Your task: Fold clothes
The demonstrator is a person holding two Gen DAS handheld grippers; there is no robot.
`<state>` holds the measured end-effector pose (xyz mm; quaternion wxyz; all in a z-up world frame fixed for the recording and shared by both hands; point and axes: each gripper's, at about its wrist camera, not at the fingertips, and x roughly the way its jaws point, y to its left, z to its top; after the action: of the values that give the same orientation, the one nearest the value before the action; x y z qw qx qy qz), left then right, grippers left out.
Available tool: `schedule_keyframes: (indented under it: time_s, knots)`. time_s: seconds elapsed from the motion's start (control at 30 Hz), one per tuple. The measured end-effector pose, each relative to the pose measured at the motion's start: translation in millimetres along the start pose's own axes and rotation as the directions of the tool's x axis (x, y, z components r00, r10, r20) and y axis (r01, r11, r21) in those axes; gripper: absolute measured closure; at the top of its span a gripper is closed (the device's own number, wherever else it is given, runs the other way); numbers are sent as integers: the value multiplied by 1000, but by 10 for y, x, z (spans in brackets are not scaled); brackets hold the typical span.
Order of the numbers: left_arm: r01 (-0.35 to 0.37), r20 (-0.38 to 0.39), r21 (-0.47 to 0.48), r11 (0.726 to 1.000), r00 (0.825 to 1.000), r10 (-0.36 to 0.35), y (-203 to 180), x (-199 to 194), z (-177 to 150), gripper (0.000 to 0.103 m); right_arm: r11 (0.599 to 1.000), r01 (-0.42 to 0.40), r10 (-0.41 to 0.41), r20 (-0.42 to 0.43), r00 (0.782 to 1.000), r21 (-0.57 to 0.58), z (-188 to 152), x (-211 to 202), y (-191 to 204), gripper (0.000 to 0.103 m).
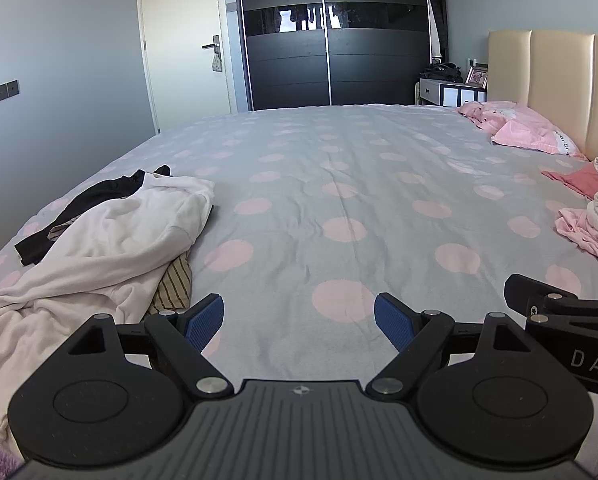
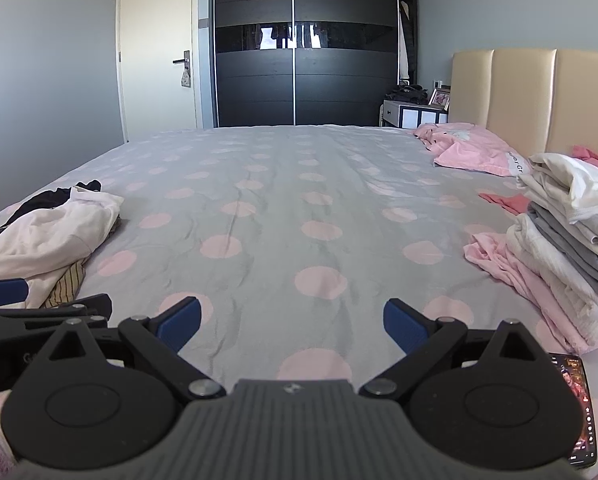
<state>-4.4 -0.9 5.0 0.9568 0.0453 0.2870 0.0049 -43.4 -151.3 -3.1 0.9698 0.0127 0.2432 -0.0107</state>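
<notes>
Progress: partly done, judged from a folded stack (image 2: 571,232) on the right side of the bed (image 2: 299,200) and a loose heap (image 1: 99,248) left on the near left.
Done: folded stack built up at right, near the headboard (image 2: 539,92); pale and grey layers piled neatly, resting on a pink garment (image 2: 511,268) spread beneath.
Left: heap at near left unfolded; white garment (image 1: 131,236) crumpled on top, black garment (image 1: 95,200) trailing behind it toward the far left, striped garment (image 1: 175,284) poking out under the near edge.
Working space: middle of the bed bare of clothes, nothing laid out flat for folding.
Left claw (image 1: 299,322): spread wide, gripping nothing, hovering low over the near bed just right of the heap.
Right claw (image 2: 293,326): spread wide too, empty, beside the left one and nearer the folded stack.
Count, heap: three garments told apart by colour; more possibly hidden underneath.
Count, stack: roughly five or six folded layers, exact number not clear.
Count, other pink cloth: one pink pillow (image 2: 475,152) at far right, one reddish piece (image 2: 503,202) flat beside the stack.
Count, claws: two, both blue-padded.
Count, extras: one phone (image 2: 579,404) lying at the near right edge, screen lit.
Next, as judgement: white garment likeliest to be pulled to the middle.
</notes>
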Motion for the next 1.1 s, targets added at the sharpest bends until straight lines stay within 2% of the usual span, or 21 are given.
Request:
schedule_keyframes:
  time_s: [0.47,0.77,0.87,0.97,1.03,1.1]
  knots:
    - [-11,-31,-37,999,999,10,173,27,-46,20,1000,-19,19,-8,1000,-25,9,13,163,4]
    - [-15,-99,-29,999,995,12,498,140,-186,20,995,-64,60,-52,997,-80,-31,140,422,4]
    - [-65,-119,-1,998,991,65,698,209,-262,27,992,-85,79,-65,995,-93,-34,184,488,4]
    - [-122,-155,-8,993,981,119,1003,281,-325,35,989,-102,94,-85,992,-105,-43,241,544,4]
    - [-160,-174,-19,987,973,154,1236,320,-370,37,988,-115,104,-98,990,-105,-49,287,581,4]
    - [-199,-186,-8,980,963,194,1430,362,-416,47,986,-128,116,-111,987,-111,-50,342,623,4]
